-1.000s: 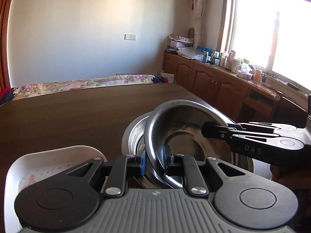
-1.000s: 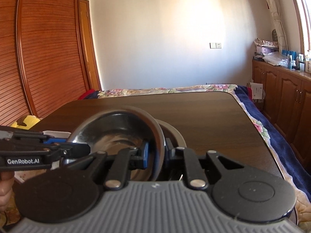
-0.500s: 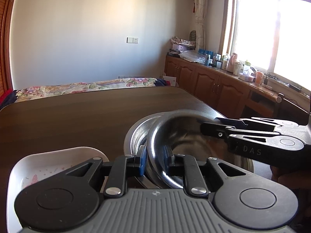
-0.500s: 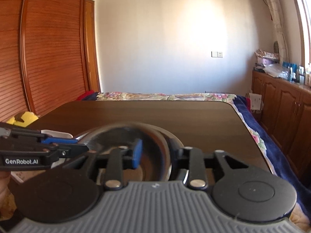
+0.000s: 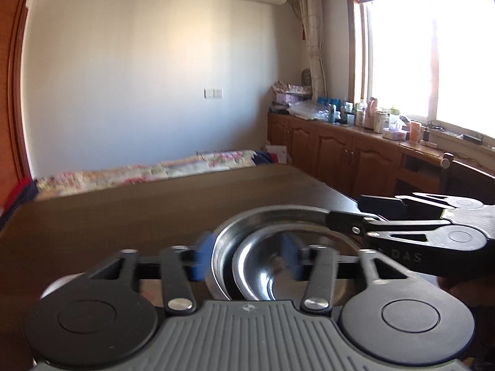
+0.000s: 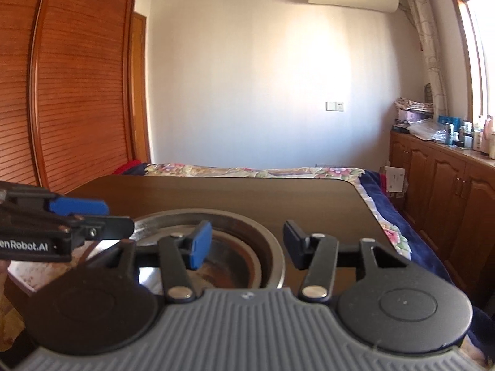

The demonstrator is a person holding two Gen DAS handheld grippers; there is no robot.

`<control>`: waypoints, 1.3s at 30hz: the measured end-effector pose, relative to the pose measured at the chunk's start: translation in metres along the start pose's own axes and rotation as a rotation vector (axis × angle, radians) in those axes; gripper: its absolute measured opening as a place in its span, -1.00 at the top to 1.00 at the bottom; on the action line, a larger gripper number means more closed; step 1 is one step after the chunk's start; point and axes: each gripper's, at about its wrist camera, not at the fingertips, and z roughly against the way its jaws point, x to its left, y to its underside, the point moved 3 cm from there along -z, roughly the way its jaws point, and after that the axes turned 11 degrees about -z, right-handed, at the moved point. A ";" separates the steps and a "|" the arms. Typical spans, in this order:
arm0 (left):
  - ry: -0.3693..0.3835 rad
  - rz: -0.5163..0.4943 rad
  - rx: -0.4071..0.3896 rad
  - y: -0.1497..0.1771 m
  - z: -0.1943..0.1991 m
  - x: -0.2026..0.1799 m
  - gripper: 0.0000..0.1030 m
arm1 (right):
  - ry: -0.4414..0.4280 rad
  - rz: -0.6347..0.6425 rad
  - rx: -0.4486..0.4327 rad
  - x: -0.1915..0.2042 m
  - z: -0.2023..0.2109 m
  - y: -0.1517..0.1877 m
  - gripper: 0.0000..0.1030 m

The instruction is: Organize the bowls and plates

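Observation:
Two steel bowls sit nested on the dark wooden table [image 5: 123, 216]: a smaller bowl [image 5: 266, 275] lies inside a larger bowl [image 5: 272, 213]. My left gripper [image 5: 247, 256] is open, its blue pads spread either side of the bowls' near rim and gripping nothing. From the right, my right gripper [image 5: 355, 213] reaches over the far rim. In the right wrist view my right gripper [image 6: 247, 242] is open above the larger bowl [image 6: 185, 216], with the smaller bowl [image 6: 235, 266] inside it. The left gripper [image 6: 105, 216] hangs over the left rim.
A white tray [image 6: 18, 273] lies on the table left of the bowls. A bed with a floral cover [image 6: 247, 171] runs along the table's far edge. Wooden cabinets [image 5: 355, 160] with bottles on top line the right wall, and a slatted wardrobe [image 6: 77, 92] stands at the left.
Both grippers have opened and let go of the tilted smaller bowl, which now lies flat inside the larger one. Both cameras have risen and tilted up.

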 end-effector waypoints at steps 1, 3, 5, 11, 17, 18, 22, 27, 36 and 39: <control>-0.014 -0.003 -0.009 0.001 0.000 -0.001 -0.45 | 0.005 -0.011 -0.008 -0.002 0.001 0.002 -0.10; -0.028 0.000 -0.017 0.003 0.000 0.000 -0.65 | 0.008 -0.025 -0.017 -0.005 0.000 0.005 -0.35; -0.033 0.015 -0.011 0.007 -0.003 0.001 -0.77 | 0.009 -0.034 -0.021 -0.008 -0.001 0.010 -0.58; -0.037 0.057 0.033 0.020 -0.014 0.001 -0.78 | 0.006 -0.068 0.001 -0.015 -0.013 0.019 -0.59; -0.031 0.074 0.056 0.027 -0.018 -0.003 -0.68 | -0.023 -0.103 0.009 -0.015 -0.016 0.022 -0.59; -0.028 0.074 0.059 0.027 -0.018 -0.003 -0.66 | -0.029 -0.111 0.011 -0.017 -0.016 0.022 -0.59; -0.014 0.080 0.081 0.028 -0.021 -0.008 -0.42 | -0.040 -0.120 0.021 -0.015 -0.018 0.025 -0.57; -0.006 0.093 0.104 0.030 -0.025 -0.009 -0.15 | -0.050 -0.126 0.036 -0.013 -0.020 0.027 -0.39; -0.001 0.128 0.115 0.030 -0.027 -0.003 0.05 | -0.063 -0.124 0.049 -0.009 -0.023 0.027 0.01; -0.004 0.138 0.111 0.031 -0.028 0.001 0.25 | -0.066 -0.125 0.046 -0.009 -0.023 0.027 0.10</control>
